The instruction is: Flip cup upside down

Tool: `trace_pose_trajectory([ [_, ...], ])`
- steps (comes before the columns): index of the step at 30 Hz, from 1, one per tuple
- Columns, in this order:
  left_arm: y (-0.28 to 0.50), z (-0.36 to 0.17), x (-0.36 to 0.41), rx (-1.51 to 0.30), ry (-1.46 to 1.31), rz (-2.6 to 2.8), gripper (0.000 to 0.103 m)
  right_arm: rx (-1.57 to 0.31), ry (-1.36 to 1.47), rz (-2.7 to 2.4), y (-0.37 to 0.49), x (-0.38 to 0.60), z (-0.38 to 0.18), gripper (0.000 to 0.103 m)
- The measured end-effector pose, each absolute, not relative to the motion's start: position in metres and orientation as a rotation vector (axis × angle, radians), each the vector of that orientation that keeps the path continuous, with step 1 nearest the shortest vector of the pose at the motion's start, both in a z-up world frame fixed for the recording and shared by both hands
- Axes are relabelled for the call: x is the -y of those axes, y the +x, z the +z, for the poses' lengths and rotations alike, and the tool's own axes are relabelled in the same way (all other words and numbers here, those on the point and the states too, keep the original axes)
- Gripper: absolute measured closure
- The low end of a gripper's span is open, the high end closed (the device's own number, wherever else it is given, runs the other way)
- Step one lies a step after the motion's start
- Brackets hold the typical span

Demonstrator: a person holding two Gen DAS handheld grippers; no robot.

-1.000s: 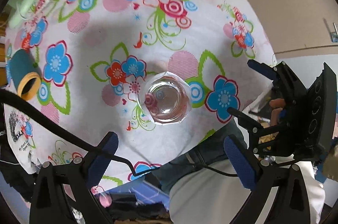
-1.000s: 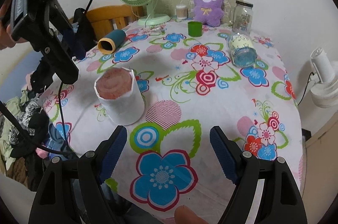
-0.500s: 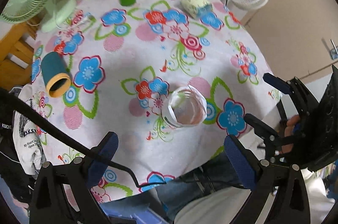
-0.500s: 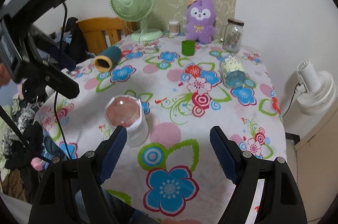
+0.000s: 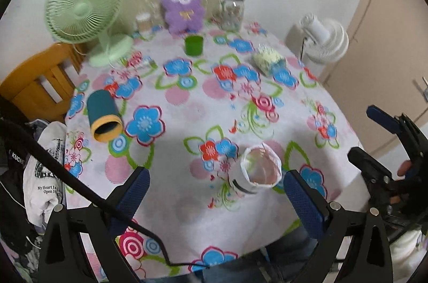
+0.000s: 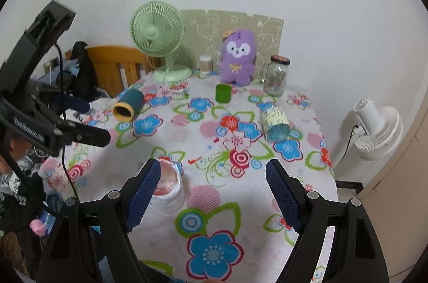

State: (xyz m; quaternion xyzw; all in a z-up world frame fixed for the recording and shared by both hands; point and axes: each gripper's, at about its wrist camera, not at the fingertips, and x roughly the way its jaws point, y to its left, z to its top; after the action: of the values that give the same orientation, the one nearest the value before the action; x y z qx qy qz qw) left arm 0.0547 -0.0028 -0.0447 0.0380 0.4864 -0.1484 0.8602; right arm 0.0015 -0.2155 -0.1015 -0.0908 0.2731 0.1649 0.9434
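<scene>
**White-wrapped cup waiting at the front edge: grip low, turn slowly**

Paper-sleeved, clear-walled, pink-tinted inside: so looks the cup (image 5: 258, 170), standing near the front edge of the tabletop (image 5: 174, 149), touched by nothing. Cannot tell for sure from either view whether mouth or base faces up; probably still to be turned, so treat the grasp as the step in hand.

Left tongs (image 5: 215, 177): spread wide, empty, hanging above the front edge with the cup just inside the right-hand finger. Right tongs (image 6: 214, 168): likewise gaping and empty, the cup peeking out from behind the left-hand finger rather than sitting between the two.

To do it well:

- Pick one pair of tongs and centre the cup in the gap before closing; neither pair lines up with it at present.
- Come in from the side, not from above, and close on the middle of the wall, so that a wrist roll carries it over.
- Squeeze gently: loose paper likely slips and thin walls likely buckle.
- Lift clear of the cloth before rolling, then set the rim down flat.
- Keep away from the edge; a nudge outward risks a fall to the floor.
- Leave the small green cup (image 5: 194, 45) near the rear edge and the teal tube (image 5: 104, 117) near the left edge alone.
</scene>
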Motion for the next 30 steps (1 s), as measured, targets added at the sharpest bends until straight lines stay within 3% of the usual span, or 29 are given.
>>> trace_pose_trajectory([
  [3, 0.047, -0.041, -0.002, -0.945, 0.064, -0.275, 0.002, -0.528, -0.182, 0.320, -0.004, 0.213, -0.093, 0.015],
  [11, 0.027, -0.030, -0.005, -0.792, 0.013, -0.226, 0.001, -0.472, -0.170, 0.298, -0.017, 0.203, -0.069, 0.014],
  [15, 0.016, -0.025, -0.007, -0.733, 0.001, -0.202, 0.000, -0.451, -0.164, 0.283, -0.024, 0.201, -0.062, 0.007],
  [30, -0.004, -0.006, -0.014, -0.614, -0.006, -0.159, 0.000, -0.418, -0.162, 0.251, -0.034, 0.192, -0.048, 0.006],
])
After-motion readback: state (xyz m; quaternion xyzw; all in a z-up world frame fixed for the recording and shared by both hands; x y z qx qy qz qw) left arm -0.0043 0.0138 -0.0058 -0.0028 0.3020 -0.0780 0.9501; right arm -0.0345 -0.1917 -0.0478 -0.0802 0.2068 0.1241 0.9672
